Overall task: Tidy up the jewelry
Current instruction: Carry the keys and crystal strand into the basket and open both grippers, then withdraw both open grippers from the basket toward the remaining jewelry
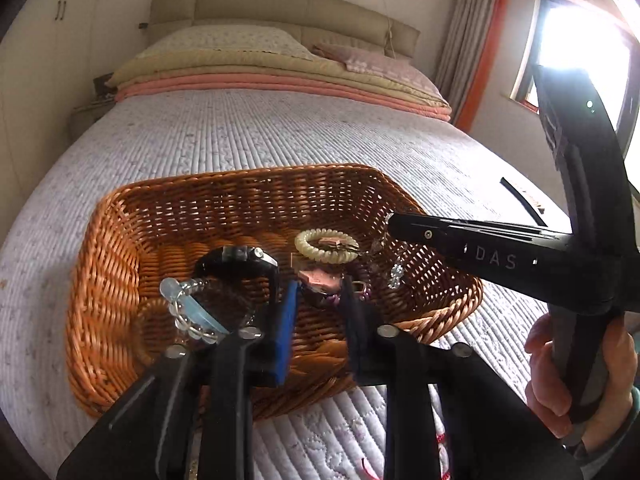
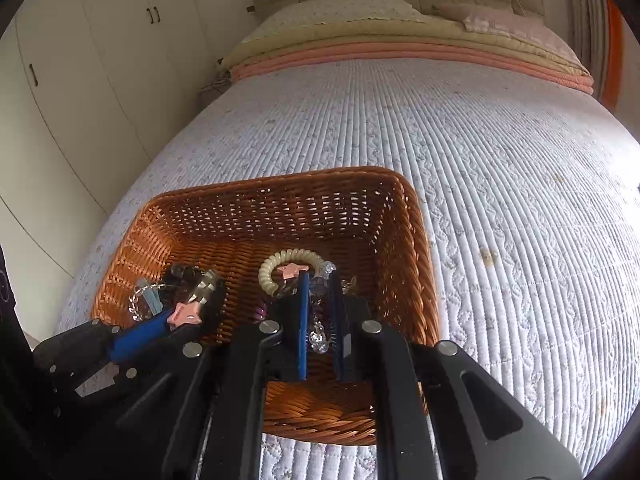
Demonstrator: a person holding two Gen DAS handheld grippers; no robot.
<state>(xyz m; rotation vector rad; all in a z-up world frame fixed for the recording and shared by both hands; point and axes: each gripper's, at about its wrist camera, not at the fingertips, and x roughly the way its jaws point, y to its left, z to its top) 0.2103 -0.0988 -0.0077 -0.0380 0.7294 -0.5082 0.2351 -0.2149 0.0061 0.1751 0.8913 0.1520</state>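
A brown wicker basket (image 1: 120, 240) (image 2: 400, 208) sits on the bed. In it lie a cream coil hair tie (image 1: 326, 245) (image 2: 280, 264), a black watch (image 1: 240, 258), a clear bead bracelet (image 1: 188, 312) and other small pieces. My left gripper (image 1: 320, 292) is over the basket, its jaws closed on a pink star clip (image 1: 320, 280); the right wrist view also shows the clip (image 2: 185, 314) at its tips. My right gripper (image 2: 318, 288) is inside the basket, closed on a clear crystal bead strand (image 2: 319, 336) that hangs between its pads.
The bed has a pale lilac quilted cover (image 1: 280, 136) (image 2: 500, 200), with folded blankets and pillows (image 1: 260, 68) at the head. White wardrobes (image 2: 80, 80) stand on the left, a bright window (image 1: 580, 60) on the right. A black strap (image 1: 520, 200) lies on the quilt.
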